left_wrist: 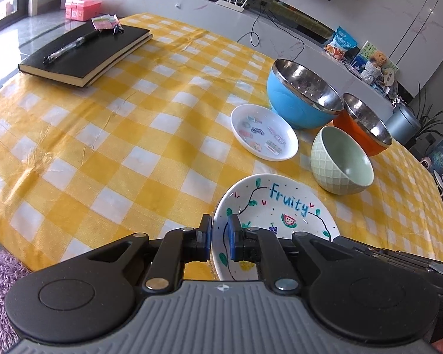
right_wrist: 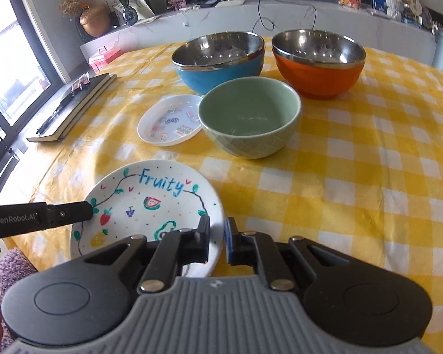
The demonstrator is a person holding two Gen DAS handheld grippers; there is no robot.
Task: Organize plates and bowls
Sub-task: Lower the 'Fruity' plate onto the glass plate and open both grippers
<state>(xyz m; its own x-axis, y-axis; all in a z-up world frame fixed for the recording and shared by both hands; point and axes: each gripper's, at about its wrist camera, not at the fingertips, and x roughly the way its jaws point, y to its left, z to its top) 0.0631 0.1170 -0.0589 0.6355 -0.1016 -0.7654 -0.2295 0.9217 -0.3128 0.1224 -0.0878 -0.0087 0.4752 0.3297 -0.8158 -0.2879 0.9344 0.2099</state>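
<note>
A white plate [left_wrist: 280, 215] [right_wrist: 150, 203] painted with fruit and the word "Fruity" lies near the front of the yellow checked table. My left gripper [left_wrist: 220, 236] [right_wrist: 88, 209] is shut on its left rim. My right gripper [right_wrist: 217, 237] is shut on its right rim. Behind the plate stand a small white dish [left_wrist: 264, 131] [right_wrist: 168, 124] with stickers, a pale green bowl [left_wrist: 342, 159] [right_wrist: 251, 118], a blue steel-lined bowl [left_wrist: 295, 100] [right_wrist: 218, 59] and an orange one [left_wrist: 363, 126] [right_wrist: 319, 59], all upright and empty.
A black notebook [left_wrist: 82, 53] [right_wrist: 71, 109] with a pen on it lies at the far left of the table. A pink box [left_wrist: 81, 7] sits on the ledge behind. A purple rug [left_wrist: 0, 280] shows below the table's near edge.
</note>
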